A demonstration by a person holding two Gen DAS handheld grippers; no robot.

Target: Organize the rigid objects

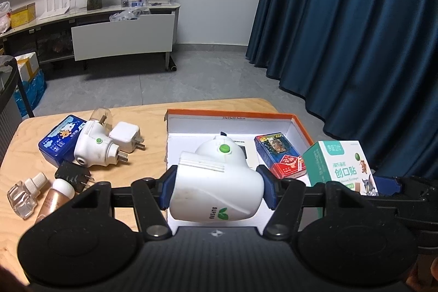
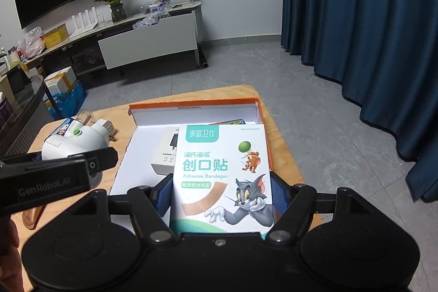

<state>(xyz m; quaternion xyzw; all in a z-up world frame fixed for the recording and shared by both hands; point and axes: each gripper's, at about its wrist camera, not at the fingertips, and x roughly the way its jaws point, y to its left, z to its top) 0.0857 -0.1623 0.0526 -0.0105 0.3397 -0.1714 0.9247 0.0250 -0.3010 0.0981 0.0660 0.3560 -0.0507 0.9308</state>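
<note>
My left gripper (image 1: 216, 188) is shut on a white plug-in device (image 1: 216, 182) with a green button, held over the near edge of the orange-rimmed open box (image 1: 232, 115). My right gripper (image 2: 220, 199) is shut on a white and teal bandage box (image 2: 223, 174) with cartoon figures, upright above the same orange box (image 2: 191, 103). That bandage box (image 1: 342, 166) also shows at the right of the left wrist view. Inside the box lie a pack of playing cards (image 1: 279, 155) and a white carton (image 2: 164, 155).
On the wooden table (image 1: 153, 114) left of the box lie a second white plug-in device (image 1: 93, 144), a white charger (image 1: 126, 137), a blue tin (image 1: 58, 138), a black adapter (image 1: 74, 175), a clear refill bottle (image 1: 26, 193) and a rose tube (image 1: 54, 199). Blue curtains (image 1: 356, 45) hang right.
</note>
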